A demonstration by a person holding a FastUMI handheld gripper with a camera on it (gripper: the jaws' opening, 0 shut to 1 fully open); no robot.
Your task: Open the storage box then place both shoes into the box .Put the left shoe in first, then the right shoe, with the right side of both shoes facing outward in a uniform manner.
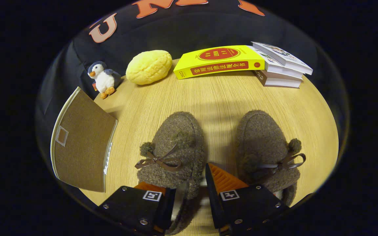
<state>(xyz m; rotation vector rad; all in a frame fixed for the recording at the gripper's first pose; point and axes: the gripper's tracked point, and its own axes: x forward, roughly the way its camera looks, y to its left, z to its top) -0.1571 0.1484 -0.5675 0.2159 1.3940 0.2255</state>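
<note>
Two brown fuzzy slippers with bows and pompoms lie side by side on the round wooden table (pixel 221 95), toes pointing away from me. My gripper (pixel 184 183) is low over the heel end of the left shoe (pixel 176 141). Its fingers straddle that shoe's right side wall, one finger over the shoe's opening and the other in the gap between the shoes. They stand apart, with a sliver of pale lining showing beside the wall. The right shoe (pixel 264 144) lies just right of the fingers. The brown fabric storage box (pixel 80 144) with pale trim stands left of the shoes.
At the table's far side lie a toy penguin (pixel 103 78), a yellow bun-shaped cushion (pixel 149 66), a yellow book (pixel 220 60) and a stack of books (pixel 282 67). Bare wood lies between the shoes and these things.
</note>
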